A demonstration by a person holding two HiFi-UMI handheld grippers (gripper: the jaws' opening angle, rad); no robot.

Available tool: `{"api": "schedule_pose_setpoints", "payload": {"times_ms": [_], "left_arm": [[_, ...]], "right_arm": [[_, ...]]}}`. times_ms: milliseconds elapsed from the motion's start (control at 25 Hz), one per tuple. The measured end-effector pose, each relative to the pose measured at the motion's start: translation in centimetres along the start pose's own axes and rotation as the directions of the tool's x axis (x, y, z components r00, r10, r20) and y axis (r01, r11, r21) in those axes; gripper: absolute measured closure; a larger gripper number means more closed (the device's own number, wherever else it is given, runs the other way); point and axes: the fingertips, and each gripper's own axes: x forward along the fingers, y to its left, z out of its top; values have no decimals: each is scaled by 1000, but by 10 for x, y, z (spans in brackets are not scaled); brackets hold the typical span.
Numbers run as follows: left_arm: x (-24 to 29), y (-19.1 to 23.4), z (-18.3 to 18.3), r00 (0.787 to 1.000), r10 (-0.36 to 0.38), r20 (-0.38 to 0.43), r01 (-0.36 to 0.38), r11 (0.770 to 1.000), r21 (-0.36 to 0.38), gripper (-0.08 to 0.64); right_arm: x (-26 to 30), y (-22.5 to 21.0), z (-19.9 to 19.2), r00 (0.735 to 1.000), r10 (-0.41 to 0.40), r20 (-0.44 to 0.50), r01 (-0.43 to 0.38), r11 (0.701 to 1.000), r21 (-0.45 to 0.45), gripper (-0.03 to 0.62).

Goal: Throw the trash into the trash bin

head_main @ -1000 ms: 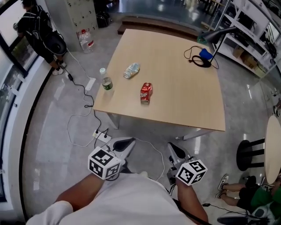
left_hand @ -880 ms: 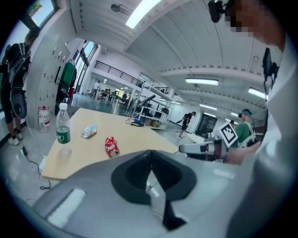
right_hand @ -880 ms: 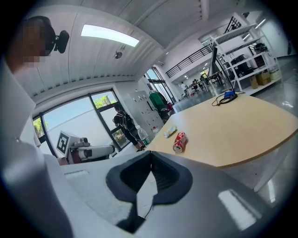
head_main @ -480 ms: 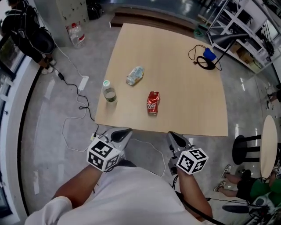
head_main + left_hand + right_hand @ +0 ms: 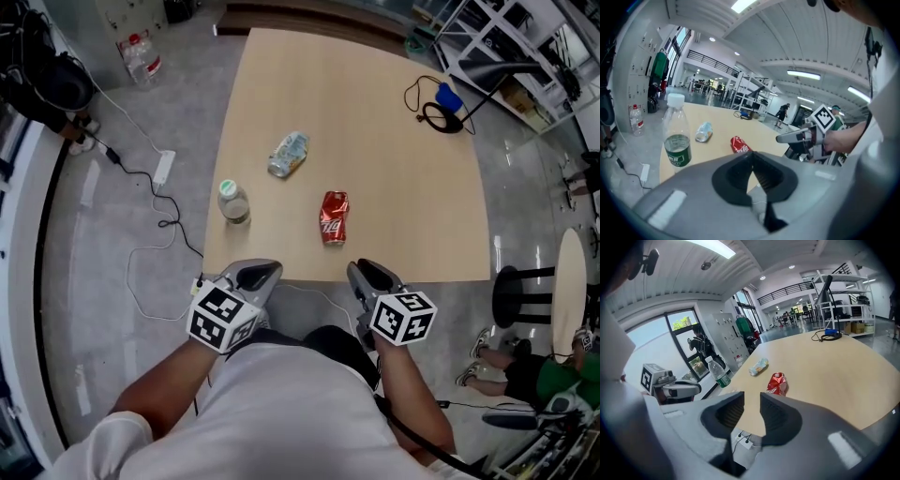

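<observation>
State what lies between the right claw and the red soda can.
Nothing: only bare tabletop separates the right claw, whose jaws have just been opening with nothing between them, from the red soda can, as the head view shows.

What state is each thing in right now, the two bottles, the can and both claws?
green-label bottle: upright, cap on, standing on the table.
clear bottle: crushed, lying on its side.
red can: dented, lying on its side.
left claw: shut, nothing in it.
right claw: slightly open, has just been opening, nothing between its jaws.
</observation>
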Motion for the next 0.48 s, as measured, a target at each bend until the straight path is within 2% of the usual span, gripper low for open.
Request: {"api": "schedule_pose_setpoints", "payload": {"times_ms": [120,280,480], "left_arm": [[7,7,-3,1000,7,-9,-7,1000,-22,552],[16,17,0,998,55,-9,-55,997,-53,552],[34,20,7,994,104,-17,-105,991,-78,552]], "right_arm": [[21,-8,2,1000,5,-30,-5,1000,6,449],[49,-25,4,997,12,-73,-11,1000,14,419],[77,-42,1,988,65,-140,-55,996,75,377]]}}
